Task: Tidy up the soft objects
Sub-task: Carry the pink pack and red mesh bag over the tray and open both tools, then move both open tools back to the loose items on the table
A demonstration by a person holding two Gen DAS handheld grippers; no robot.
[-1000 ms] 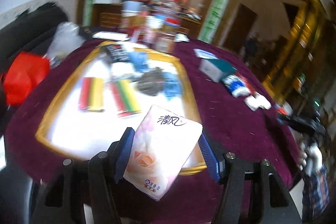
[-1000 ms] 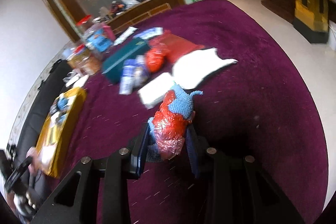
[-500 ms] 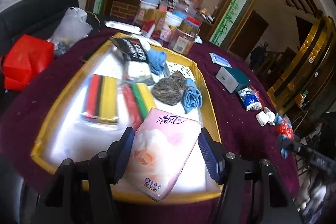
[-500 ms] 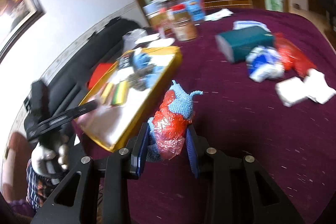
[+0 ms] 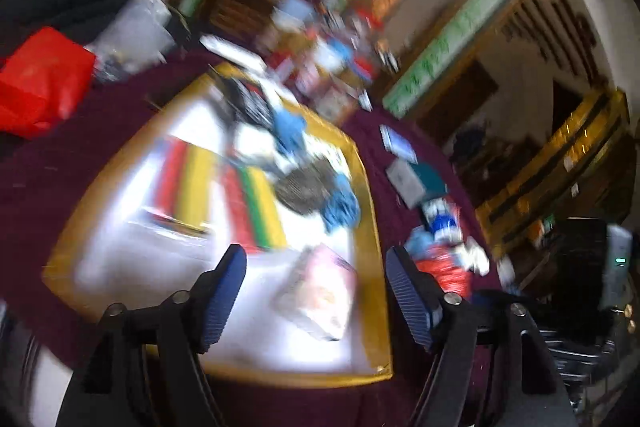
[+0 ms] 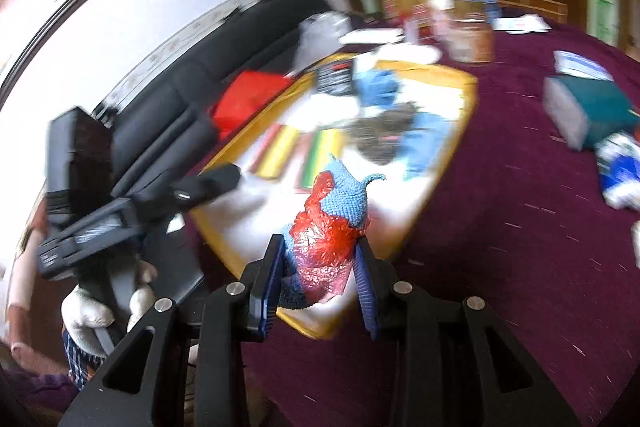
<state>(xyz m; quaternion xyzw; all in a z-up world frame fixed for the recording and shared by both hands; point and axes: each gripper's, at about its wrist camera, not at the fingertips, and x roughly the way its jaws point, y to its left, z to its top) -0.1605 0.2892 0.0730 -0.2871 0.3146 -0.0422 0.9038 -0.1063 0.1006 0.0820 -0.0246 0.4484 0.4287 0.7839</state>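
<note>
My left gripper (image 5: 314, 293) is open above the near end of the gold-rimmed tray (image 5: 370, 187). The pink tissue pack (image 5: 320, 293) lies in the tray between and below its fingers, free of them. My right gripper (image 6: 320, 273) is shut on a blue knitted piece in red plastic wrap (image 6: 332, 227) and holds it above the tray's near corner (image 6: 456, 151). That bundle also shows in the left wrist view (image 5: 440, 261). The tray holds striped red-yellow-green cloths (image 5: 256, 203), a grey knit (image 5: 306, 185) and blue cloths (image 5: 340, 207).
The table has a maroon cloth (image 6: 520, 227). A teal box (image 6: 588, 107) and blue-white packs (image 6: 620, 171) lie right of the tray. A red bag (image 5: 40, 79) and a black sofa (image 6: 200, 67) are on the left. Jars (image 6: 468, 19) stand at the back.
My left gripper has opened and the pink tissue pack has dropped into the tray. My right gripper has swung left with the bundle, over the tray's corner.
</note>
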